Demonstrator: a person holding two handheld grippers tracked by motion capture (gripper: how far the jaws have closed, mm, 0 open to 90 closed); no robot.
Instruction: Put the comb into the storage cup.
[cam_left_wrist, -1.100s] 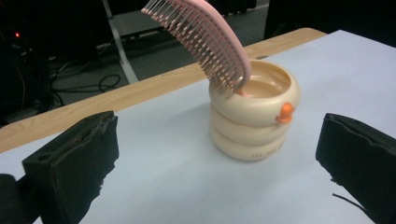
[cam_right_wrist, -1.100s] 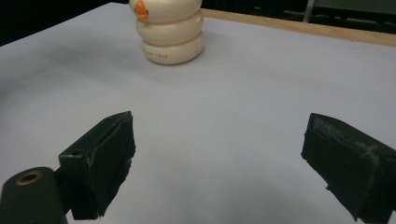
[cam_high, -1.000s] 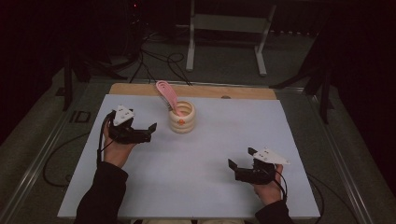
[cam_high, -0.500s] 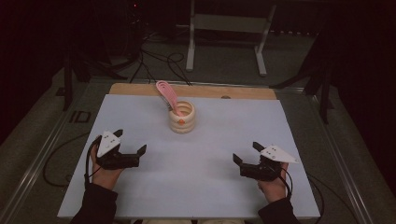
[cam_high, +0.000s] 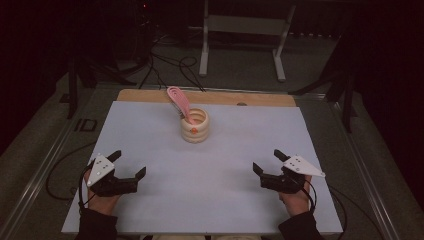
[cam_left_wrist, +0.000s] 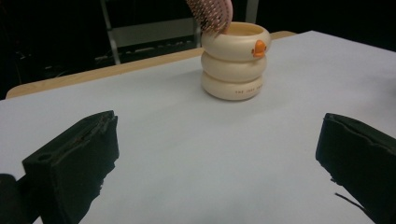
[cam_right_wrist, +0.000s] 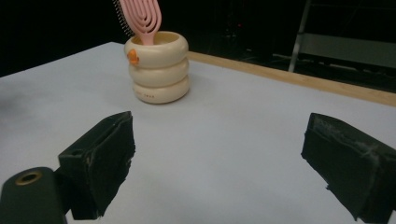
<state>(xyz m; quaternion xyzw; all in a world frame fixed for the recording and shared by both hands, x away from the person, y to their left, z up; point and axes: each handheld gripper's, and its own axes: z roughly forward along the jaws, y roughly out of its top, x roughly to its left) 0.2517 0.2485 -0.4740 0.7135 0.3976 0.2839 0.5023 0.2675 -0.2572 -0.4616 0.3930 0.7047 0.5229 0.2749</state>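
a cream ringed cup (cam_high: 195, 126) holding a pink hairbrush (cam_high: 179, 101) that leans back and left stands mid-table toward the far edge, well ahead of the left gripper (cam_high: 129, 165) and right gripper (cam_high: 265, 162), both empty with jaws spread wide, neither clearly nearer.

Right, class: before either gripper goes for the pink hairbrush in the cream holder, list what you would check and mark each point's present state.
1. Left gripper jaws apart, nothing between them: ok.
2. Right gripper jaws apart, nothing held: ok.
3. Cream holder upright on the white table: ok.
4. Pink hairbrush standing in the holder, head leaning out over the rim: ok.
5. Bare table between both grippers and the holder: ok.
6. How deep the brush handle sits inside: cannot tell.
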